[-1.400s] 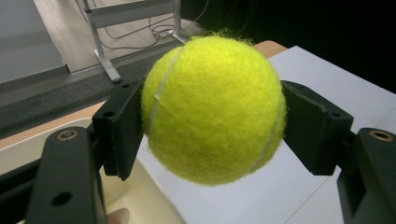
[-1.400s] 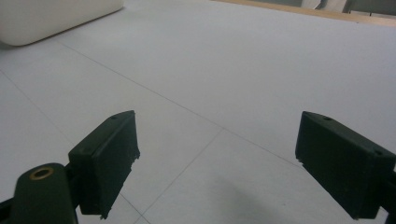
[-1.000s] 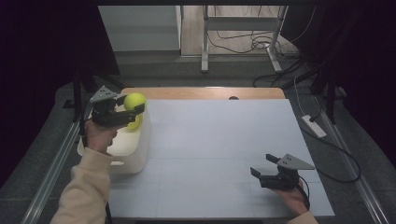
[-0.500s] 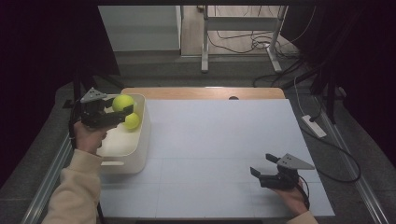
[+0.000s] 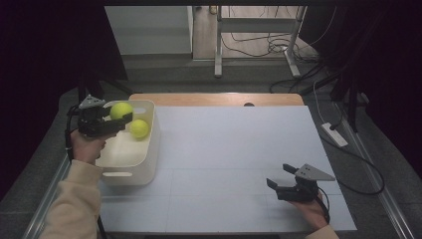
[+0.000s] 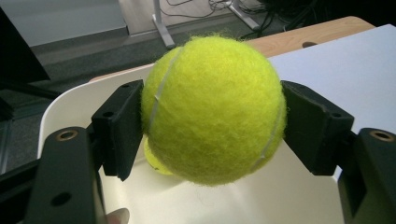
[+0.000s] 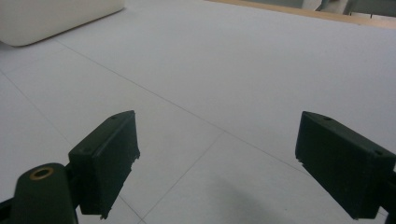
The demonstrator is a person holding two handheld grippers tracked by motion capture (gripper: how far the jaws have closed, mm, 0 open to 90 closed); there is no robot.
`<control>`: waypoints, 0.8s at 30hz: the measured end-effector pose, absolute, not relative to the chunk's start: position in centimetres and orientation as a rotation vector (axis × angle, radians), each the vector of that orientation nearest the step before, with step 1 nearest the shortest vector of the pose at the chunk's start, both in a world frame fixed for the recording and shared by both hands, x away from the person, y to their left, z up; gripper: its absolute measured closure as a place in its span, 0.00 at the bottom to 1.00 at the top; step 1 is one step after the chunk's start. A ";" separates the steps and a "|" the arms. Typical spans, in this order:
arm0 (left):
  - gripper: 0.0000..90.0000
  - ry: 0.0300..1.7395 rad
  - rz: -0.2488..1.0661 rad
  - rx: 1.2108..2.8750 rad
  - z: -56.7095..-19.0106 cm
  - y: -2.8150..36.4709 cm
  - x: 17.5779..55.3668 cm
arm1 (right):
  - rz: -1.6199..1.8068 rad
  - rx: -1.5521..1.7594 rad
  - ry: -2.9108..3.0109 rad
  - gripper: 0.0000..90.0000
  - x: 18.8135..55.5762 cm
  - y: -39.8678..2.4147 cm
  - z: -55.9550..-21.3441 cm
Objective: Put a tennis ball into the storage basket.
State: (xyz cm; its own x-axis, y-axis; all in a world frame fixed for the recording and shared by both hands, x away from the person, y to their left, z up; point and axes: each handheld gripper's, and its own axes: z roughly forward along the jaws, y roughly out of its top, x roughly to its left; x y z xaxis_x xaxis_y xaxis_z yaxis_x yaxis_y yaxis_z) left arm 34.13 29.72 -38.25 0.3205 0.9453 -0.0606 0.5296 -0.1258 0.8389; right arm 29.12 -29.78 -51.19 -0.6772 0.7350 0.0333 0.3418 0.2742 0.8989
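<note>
While my left hand-held gripper (image 5: 122, 118) clamps the tennis ball (image 6: 212, 109) above the white bin (image 5: 149, 159) at the worktop's left edge, I should lower it beside the second ball (image 5: 139, 128) before opening.

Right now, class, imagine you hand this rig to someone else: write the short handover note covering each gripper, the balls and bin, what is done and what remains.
Left gripper: shut on a tennis ball, held above the white bin at the table's left.
Right gripper: open, holding nothing, resting low over the white table at the near right.
Done: a second tennis ball already lies inside the bin.
Left: probably lower and release the held ball into the bin.
</note>
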 end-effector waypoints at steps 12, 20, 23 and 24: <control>0.25 1.387 0.660 1.770 -38.4 30.2 34.2 | 1.375 0.972 2.161 0.14 29.1 -29.7 -51.2; 0.10 1.286 0.590 1.727 -38.0 29.7 33.4 | 1.380 0.972 2.160 0.15 29.1 -29.7 -51.2; 0.08 1.250 0.558 1.717 -38.0 29.5 33.2 | 1.377 0.969 2.162 0.14 29.1 -29.7 -51.2; 0.08 1.230 0.541 1.701 -38.0 29.5 33.0 | 1.377 0.970 2.163 0.15 29.1 -29.7 -51.2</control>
